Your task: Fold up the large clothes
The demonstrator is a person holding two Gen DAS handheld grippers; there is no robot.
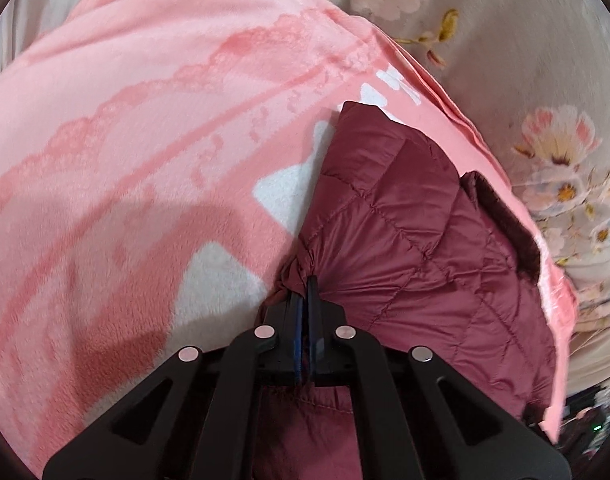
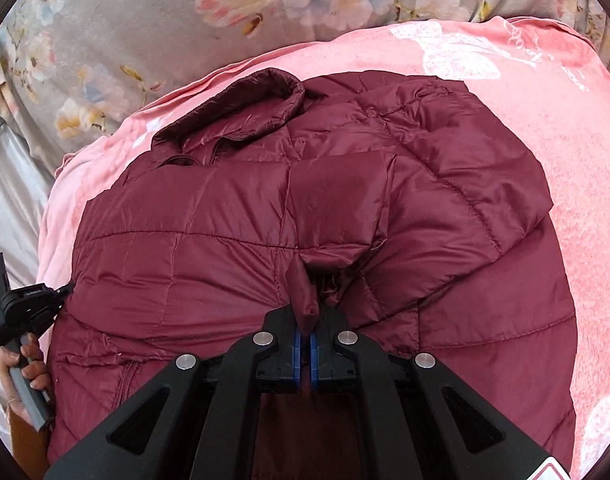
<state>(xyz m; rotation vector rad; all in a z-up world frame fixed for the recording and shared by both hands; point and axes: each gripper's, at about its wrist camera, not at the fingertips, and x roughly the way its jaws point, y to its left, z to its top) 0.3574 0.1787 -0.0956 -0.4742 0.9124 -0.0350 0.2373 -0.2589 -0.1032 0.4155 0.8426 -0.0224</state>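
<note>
Left gripper (image 1: 305, 300): clamped on the maroon puffer jacket (image 1: 417, 240) hem, lower centre.
Right gripper (image 2: 307, 320): pinching a bunched fold.
Progress: sleeve seemingly folded in; body unfolded.

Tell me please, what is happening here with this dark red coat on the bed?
A person is folding a maroon quilted puffer jacket that lies on a pink fleece blanket, holding a two-finger gripper in each hand. The left gripper is shut on a bunch of the jacket's fabric at one edge. The right gripper is shut on another pinch of fabric near the middle. A sleeve is already laid across the body, and the collar lies at the far end. A floral grey sheet is beyond the blanket.
</note>
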